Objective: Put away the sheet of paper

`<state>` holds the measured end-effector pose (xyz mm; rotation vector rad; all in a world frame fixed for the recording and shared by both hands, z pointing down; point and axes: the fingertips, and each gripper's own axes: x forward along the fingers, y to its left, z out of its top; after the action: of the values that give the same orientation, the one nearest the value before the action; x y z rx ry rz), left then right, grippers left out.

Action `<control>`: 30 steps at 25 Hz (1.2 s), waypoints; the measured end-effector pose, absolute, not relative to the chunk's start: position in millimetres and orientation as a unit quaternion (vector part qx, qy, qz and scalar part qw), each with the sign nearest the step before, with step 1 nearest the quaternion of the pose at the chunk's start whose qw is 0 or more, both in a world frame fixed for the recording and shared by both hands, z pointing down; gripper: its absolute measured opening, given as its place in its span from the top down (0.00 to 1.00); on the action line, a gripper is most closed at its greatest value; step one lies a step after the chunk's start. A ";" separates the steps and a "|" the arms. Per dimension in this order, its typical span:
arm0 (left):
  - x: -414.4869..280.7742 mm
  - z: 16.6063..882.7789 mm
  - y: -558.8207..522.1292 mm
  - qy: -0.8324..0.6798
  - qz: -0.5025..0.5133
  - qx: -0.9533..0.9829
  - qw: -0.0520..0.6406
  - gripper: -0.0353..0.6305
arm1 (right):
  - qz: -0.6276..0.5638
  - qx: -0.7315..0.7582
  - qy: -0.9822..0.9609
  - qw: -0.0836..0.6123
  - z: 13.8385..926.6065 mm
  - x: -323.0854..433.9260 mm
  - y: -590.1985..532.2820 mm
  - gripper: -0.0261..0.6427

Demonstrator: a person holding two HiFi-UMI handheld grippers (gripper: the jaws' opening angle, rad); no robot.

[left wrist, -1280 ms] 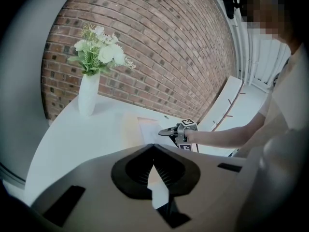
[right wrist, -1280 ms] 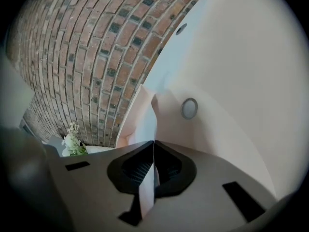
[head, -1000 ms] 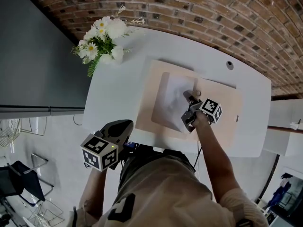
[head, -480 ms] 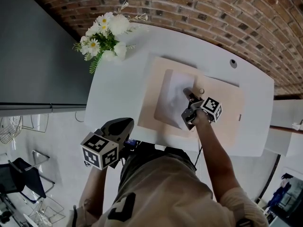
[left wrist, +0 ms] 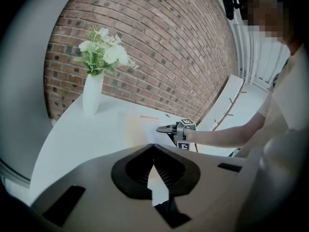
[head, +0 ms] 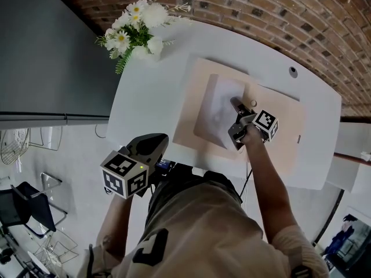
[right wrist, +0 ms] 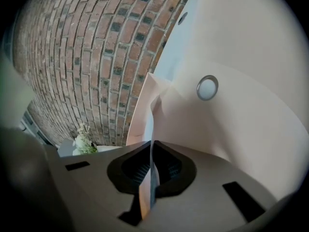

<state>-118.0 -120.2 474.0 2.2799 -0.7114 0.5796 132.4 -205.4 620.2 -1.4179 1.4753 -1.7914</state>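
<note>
A white sheet of paper (head: 219, 106) lies on the left half of an open beige folder (head: 278, 126) on the white table (head: 145, 109). My right gripper (head: 235, 103) sits at the sheet's right edge, by the folder's fold. In the right gripper view its jaws (right wrist: 151, 146) are shut on a thin raised edge of the sheet (right wrist: 150, 115), white on one face with beige against it. The folder's round snap button (right wrist: 207, 87) is just beyond. My left gripper (head: 155, 142) hangs off the table's near edge, shut and holding nothing (left wrist: 153, 151).
A white vase of daisies (head: 136, 28) stands at the table's far left corner. A cable hole (head: 293, 71) is near the far right edge. A brick wall (head: 278, 16) runs behind the table. A grey panel (head: 52, 57) stands to the left.
The head view has shifted a little. The right gripper stays shut at the sheet's edge, and the left gripper stays off the table.
</note>
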 end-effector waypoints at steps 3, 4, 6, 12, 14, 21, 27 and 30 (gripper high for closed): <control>-118.4 473.4 -118.2 -0.275 0.220 0.874 0.336 0.92 | -0.643 -0.506 0.537 0.205 618.4 131.0 -208.0 0.92; -118.5 473.4 -117.6 -0.276 0.220 0.873 0.336 0.92 | -0.642 -0.506 0.539 0.203 618.0 130.6 -208.9 0.92; -119.1 473.4 -116.4 -0.277 0.219 0.873 0.337 0.92 | -0.641 -0.505 0.542 0.201 617.3 129.6 -210.5 0.92; -119.2 472.0 -116.3 -0.279 0.217 0.873 0.336 0.92 | -0.635 -0.499 0.557 0.195 612.3 127.3 -215.5 0.92; -118.0 471.7 -116.4 -0.277 0.215 0.874 0.336 0.92 | -0.631 -0.499 0.562 0.190 611.2 126.6 -216.0 0.93; -116.3 471.7 -117.1 -0.274 0.215 0.875 0.336 0.92 | -0.628 -0.499 0.568 0.187 610.3 125.4 -216.4 0.93; -115.3 470.5 -118.2 -0.273 0.214 0.875 0.337 0.92 | -0.628 -0.498 0.568 0.184 608.7 124.7 -217.5 0.93; -115.2 471.6 -117.4 -0.272 0.214 0.875 0.338 0.92 | -0.628 -0.498 0.569 0.183 608.9 124.1 -216.9 0.93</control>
<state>-115.2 -117.4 471.6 2.2805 -0.7076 0.5576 124.1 -216.9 608.9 -1.4058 1.6047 -1.7716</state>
